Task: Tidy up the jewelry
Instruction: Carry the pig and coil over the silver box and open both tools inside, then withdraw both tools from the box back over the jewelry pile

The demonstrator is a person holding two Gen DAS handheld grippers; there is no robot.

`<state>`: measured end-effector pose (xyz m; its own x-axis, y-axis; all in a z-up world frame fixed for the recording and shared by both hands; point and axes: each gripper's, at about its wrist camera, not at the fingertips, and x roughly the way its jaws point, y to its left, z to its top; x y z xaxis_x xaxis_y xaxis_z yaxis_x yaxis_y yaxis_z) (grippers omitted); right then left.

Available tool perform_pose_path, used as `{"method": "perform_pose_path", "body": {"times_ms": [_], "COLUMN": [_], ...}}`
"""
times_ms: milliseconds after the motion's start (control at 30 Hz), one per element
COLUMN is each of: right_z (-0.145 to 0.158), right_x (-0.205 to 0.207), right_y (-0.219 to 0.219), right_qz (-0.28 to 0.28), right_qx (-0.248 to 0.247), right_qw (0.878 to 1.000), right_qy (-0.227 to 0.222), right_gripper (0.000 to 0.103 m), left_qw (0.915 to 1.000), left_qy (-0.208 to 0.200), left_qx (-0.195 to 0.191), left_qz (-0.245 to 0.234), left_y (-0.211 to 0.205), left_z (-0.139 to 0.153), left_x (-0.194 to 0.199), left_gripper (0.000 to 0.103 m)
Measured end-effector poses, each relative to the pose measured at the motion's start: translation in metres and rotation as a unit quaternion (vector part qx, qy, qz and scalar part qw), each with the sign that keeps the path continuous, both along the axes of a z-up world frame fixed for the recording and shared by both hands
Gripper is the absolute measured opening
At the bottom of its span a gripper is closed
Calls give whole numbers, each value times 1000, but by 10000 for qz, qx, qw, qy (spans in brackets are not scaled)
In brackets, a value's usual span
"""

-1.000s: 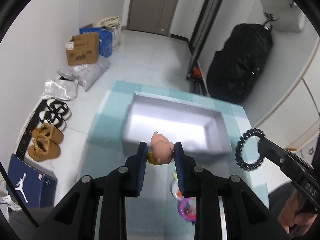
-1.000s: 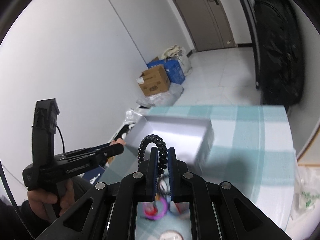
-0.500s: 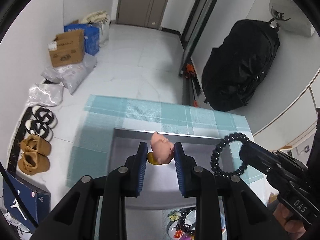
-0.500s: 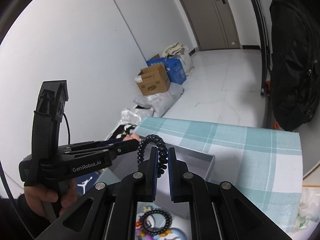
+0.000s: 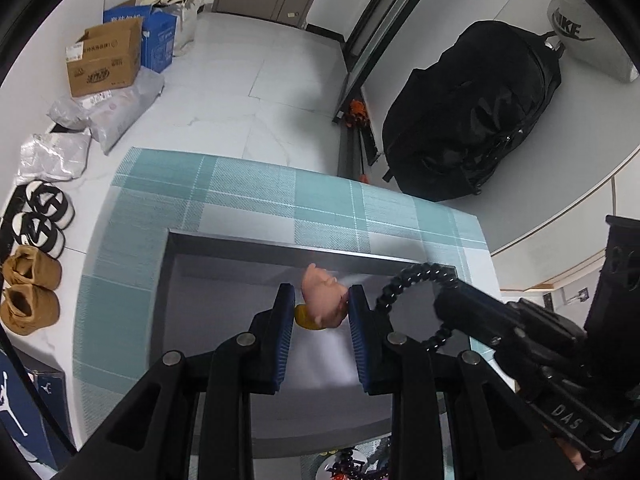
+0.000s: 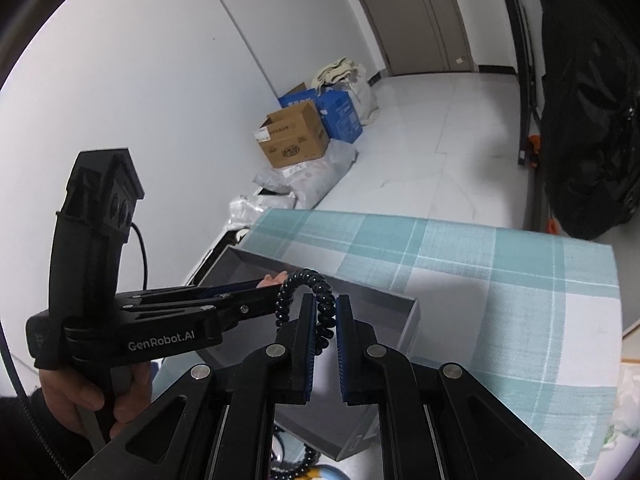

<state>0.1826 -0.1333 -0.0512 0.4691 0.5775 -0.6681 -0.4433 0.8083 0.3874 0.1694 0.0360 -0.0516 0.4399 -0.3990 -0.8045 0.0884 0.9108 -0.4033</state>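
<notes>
While both loads were held over the grey tray (image 5: 224,248), no release had yet been made. The left gripper (image 5: 322,312) was clamped on a small pink figurine (image 5: 324,300) with a yellow part at its lower left; the pads pressed on its two sides, so that the piece stood out beyond the fingertips and could be dropped clear of them. The right gripper (image 6: 323,320) was closed on a black beaded bracelet (image 6: 308,300); only one section of the loop was pinched between the pads, and the rest arched freely above and to the left of the fingertips. This grip was judged suited to a limp ring, since the loop needs no support to be carried.

In the left wrist view the bracelet (image 5: 416,280) and the right gripper (image 5: 452,304) were seen just beside the figurine, both above the far half of the tray. The tray lay on the teal checked cloth of the counter (image 6: 480,264), and its floor appeared bare where visible. More jewelry (image 5: 352,464), including dark beads, was glimpsed at the near edge, outside the tray; its details could not be told. The step in hand was judged to be delivery of both pieces into the tray.
</notes>
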Motion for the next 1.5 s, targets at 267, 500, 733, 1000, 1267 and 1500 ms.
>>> {"method": "perform_pose_path", "body": {"times_ms": [267,500,733,1000,1267,1500], "right_z": [-2,8,24,35,48,45], "right_x": [-2,-14,-29,-52,-85,-109], "right_y": [1,-4,-17,-28,-36,-41], "right_qz": [-36,-34,-197,-438,-462,-505], "right_qx": [-76,-83,106,159,147,115], "right_qw": [10000,9992,9973,9952,9925,9936], "right_qy": [-29,-387,-702,-859,-1119,-1001], "right_gripper": [12,51,54,59,75,81], "left_qw": [9992,9983,9967,9929,9867,9856], "left_qy": [133,-346,-752,-1013,-1039,-1029], "left_qx": [-362,-469,-195,327,880,934], "left_qz": [120,52,234,527,887,965], "left_y": [5,6,9,9,7,1], "left_z": [-7,10,21,29,33,34], "left_x": [4,-7,-24,-52,-79,-108], "left_gripper": [24,51,56,56,56,58]}}
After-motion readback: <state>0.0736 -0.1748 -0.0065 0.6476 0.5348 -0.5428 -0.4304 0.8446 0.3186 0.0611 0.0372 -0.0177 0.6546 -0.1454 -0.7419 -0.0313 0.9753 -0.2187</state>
